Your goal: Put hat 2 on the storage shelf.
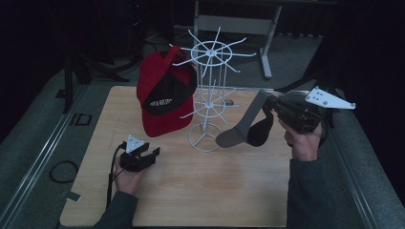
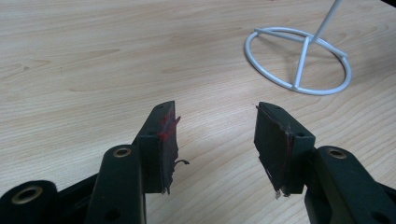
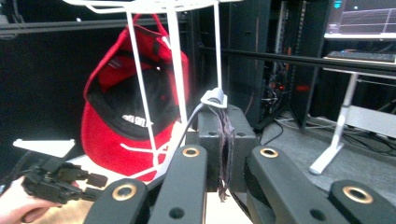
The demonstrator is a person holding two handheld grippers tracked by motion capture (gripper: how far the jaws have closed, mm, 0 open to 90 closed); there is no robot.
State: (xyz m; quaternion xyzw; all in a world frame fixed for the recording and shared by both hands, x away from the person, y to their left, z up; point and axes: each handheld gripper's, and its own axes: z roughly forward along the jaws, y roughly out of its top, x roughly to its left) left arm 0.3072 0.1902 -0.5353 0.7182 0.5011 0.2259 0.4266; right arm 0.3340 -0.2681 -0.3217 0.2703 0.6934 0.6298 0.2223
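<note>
We see a white wire hat stand (image 1: pixel 208 90) with spoked tiers standing near the middle of the pale wooden tabletop (image 1: pixel 200 186), and a red baseball cap with a black lining (image 1: pixel 165 93) already hangs from a spoke on its left side, which suggests the work in hand is hanging caps on this rack. Our right gripper (image 1: pixel 269 102), raised at the right of the scene, is clamped shut on the back edge of a dark grey baseball cap (image 1: pixel 246 128); the cap dangles below and to the left of the gripper, its brim drooping toward the stand's ring base and its crown open toward us. We judge it is held by the rear so that the opening or strap can be slipped over a wire arm. In the right gripper view the closed jaws pinch the cap's frayed dark fabric (image 3: pixel 224 144) just below the looped tip of a wire spoke (image 3: pixel 214 98), so the cap appears close to a hook, though we cannot tell whether it touches it. Our left gripper (image 1: pixel 145 155) rests low over the near-left tabletop, jaws apart and empty, well apart from both caps, seemingly waiting to steady the stand if needed.
</note>
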